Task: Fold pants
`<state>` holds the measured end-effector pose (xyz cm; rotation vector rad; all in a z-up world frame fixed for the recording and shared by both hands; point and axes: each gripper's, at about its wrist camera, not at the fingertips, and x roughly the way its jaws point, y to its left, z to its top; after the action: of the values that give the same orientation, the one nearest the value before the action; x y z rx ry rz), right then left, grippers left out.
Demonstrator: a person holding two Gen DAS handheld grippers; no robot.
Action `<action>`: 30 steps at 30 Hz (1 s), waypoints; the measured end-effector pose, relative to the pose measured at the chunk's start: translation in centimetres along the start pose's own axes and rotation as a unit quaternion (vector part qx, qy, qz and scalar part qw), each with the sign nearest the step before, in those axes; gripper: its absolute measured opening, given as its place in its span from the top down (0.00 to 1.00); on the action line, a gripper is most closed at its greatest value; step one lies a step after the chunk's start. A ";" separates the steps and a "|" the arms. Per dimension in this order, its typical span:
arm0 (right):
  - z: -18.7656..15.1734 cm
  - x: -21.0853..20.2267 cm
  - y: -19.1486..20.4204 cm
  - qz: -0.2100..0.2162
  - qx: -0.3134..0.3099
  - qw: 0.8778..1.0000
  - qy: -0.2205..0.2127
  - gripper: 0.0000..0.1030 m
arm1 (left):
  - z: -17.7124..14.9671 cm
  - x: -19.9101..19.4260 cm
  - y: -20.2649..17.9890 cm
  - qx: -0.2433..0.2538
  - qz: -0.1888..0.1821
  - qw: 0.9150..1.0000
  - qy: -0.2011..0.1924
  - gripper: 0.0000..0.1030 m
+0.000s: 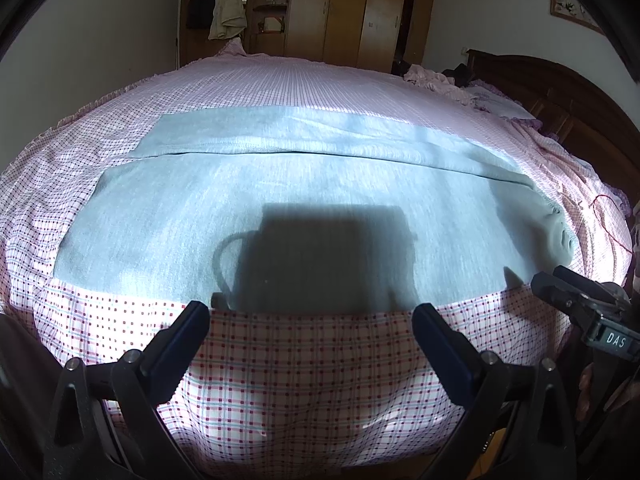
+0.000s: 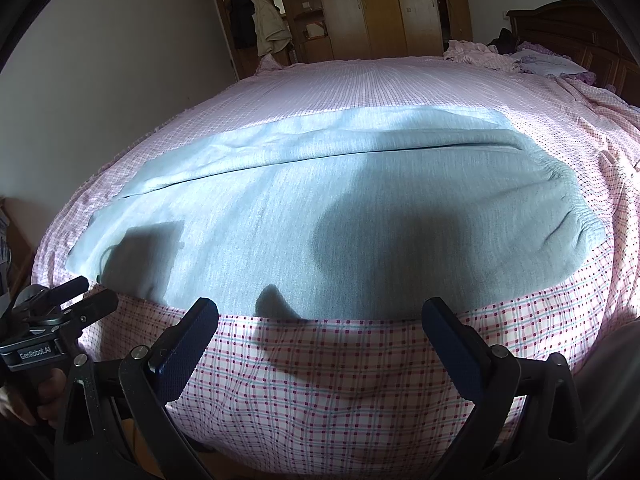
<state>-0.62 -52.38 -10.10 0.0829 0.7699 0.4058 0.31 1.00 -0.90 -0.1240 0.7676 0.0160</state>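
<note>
- Grey pants [image 1: 280, 208] flat on checked bedsheet [image 1: 312, 368], waistband at right.
- Left gripper [image 1: 310, 320] + right gripper [image 2: 320, 320]: both wide, empty.
- Next, prob: pinch near hem edge, both layers, fold evenly.

Light grey pants [image 1: 280, 184] lie flat, legs side by side, seemingly unfolded.

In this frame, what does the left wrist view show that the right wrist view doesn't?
Left wrist only: a framed picture on the wall, and the right gripper at its edge. Right wrist only: the left gripper, labelled GenRobot.AI. Both share: the grey pants spread flat on the checked bedsheet, waistband to the right, both grippers open, wardrobe behind.
</note>
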 end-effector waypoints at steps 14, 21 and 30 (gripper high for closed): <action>0.0 -0.1 -0.2 0.000 -0.001 1.000 0.001 0.05 | -0.2 -0.2 -0.3 -0.004 -0.002 1.000 0.001 0.00; 0.0 -0.1 -0.2 0.000 -0.001 1.000 0.000 0.05 | -0.2 -0.3 -0.5 -0.001 -0.002 1.000 0.002 0.00; 0.0 -0.1 -0.2 0.000 -0.001 1.000 0.001 0.05 | -0.2 -0.2 -0.7 -0.002 -0.004 1.000 0.006 0.00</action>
<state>-0.63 -52.58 -10.08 0.0802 0.7709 0.4073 0.07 0.24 -0.82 -0.1298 0.7783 0.0098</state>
